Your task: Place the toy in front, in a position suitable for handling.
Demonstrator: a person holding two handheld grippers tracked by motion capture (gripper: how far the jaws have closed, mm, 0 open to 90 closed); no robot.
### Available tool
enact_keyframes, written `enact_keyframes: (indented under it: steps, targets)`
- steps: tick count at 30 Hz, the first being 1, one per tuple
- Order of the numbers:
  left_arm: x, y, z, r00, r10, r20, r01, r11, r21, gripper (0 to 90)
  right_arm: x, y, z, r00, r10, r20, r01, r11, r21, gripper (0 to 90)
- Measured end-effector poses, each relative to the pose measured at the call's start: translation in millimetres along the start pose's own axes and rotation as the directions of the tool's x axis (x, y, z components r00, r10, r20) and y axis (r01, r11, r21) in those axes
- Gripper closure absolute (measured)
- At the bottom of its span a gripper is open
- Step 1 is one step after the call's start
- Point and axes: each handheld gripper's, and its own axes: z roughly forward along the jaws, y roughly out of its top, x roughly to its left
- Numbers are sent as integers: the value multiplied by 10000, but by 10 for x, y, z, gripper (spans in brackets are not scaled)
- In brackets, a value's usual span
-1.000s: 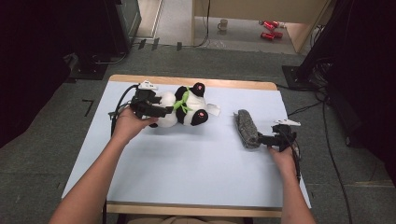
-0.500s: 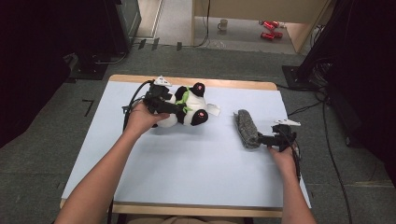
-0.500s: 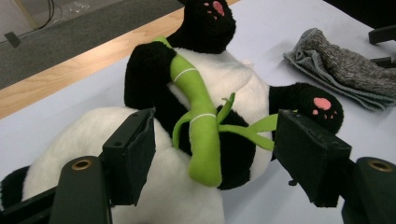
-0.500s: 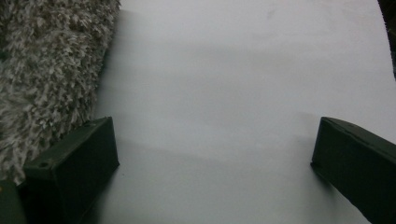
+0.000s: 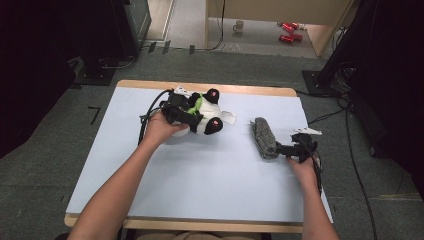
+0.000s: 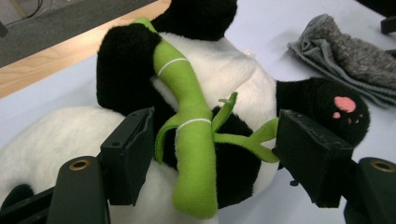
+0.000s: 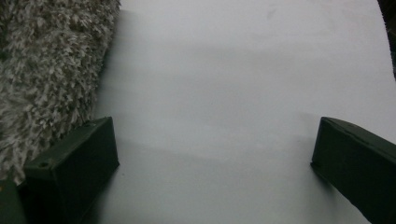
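The left gripper (image 5: 189, 113) sits over the plush panda (image 5: 202, 114), jaws spread wide to either side of the green bamboo stalk (image 6: 189, 126) sewn across its belly. In the left gripper view one pad lies against the white fur and black arm beside the stalk, the other just beside the pink-padded paw (image 6: 344, 103); neither visibly squeezes the plush. The panda lies on its side toward the far edge of the pale blue table (image 5: 215, 185), a little left of centre, with a narrow strip of bare top and the wooden rim (image 5: 250, 90) beyond it.

To the right of the panda, apart from it, lies the grey fuzzy cloth (image 5: 263, 137). The right gripper (image 5: 284, 149) rests just beside the cloth's near end, jaws wide apart with bare table between them; one jaw sits against the cloth's fringe (image 7: 42, 84).

Nearer the person than the panda, the table is open across its whole width.
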Motion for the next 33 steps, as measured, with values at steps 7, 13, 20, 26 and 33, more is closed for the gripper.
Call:
enact_keyframes:
  steps: [7,13,20,26,33]
  targets:
    - [-69,-91,73,9959,525,-744,-554,9977,-384,362,-3,-1,1,10000,-43,-2,43,10000,-16,0]
    - [-65,-131,90,9968,187,-772,-239,9974,-673,451,-3,0,1,10000,-28,-6,28,10000,-12,0]
    - [-9,-112,43,9957,-930,11,930,9954,-236,650,-3,0,0,10000,-24,-13,24,10000,-2,0]
    - [-63,-76,-64,9952,-983,4,983,9951,99,670,-3,0,0,10000,-20,-8,20,10000,7,0]
    - [-218,-96,-306,9905,-1289,480,1282,9916,183,671,-3,1,0,10000,-44,-2,44,10000,-3,0]
